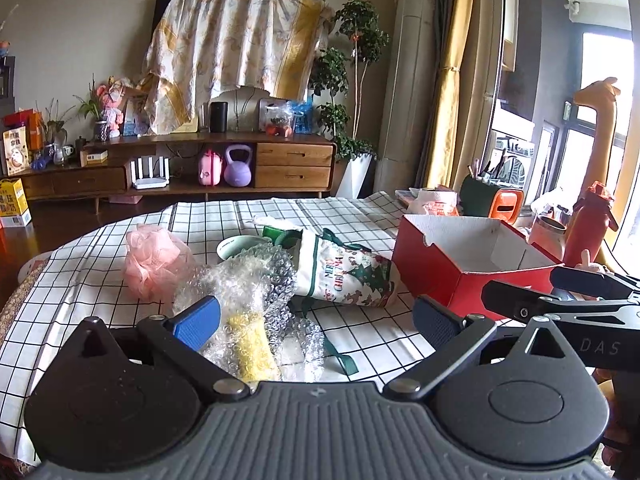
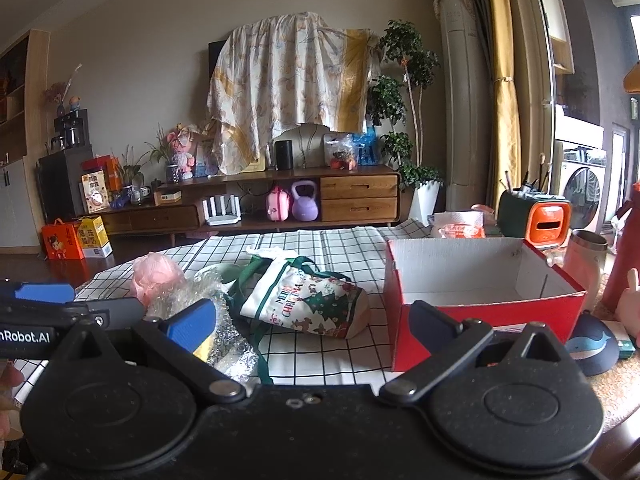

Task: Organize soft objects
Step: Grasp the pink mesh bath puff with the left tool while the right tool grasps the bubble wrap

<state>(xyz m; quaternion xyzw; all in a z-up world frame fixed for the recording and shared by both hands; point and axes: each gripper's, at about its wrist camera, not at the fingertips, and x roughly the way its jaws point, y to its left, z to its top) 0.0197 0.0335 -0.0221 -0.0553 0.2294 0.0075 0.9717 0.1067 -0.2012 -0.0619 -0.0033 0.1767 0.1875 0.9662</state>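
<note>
The surface wears a white cloth with a black grid and carries everything in play. Largest on it is the red cardboard box, open at the top with a white inside, standing toward the right. In the right wrist view the same box looks empty as far as its inside shows.

Just left of the box lies a Christmas drawstring bag, on its side, printed with a green tree and "Merry Christmas", its green ribbon trailing over the cloth toward the camera. A crumpled sheet of bubble wrap lies beside the bag on the left, touching it, with a yellow sponge-like piece tucked in its near end. Behind the wrap sits a pale green bowl, partly hidden. Further left, touching the wrap's edge, rests a pink mesh bath pouf.

The left gripper hovers low over the near edge of the surface with its blue-padded fingers spread wide; the bubble wrap and sponge lie between them, not gripped. The right gripper sits beside it to the right, its fingers also wide apart and holding nothing, facing the bag and the box.
</note>
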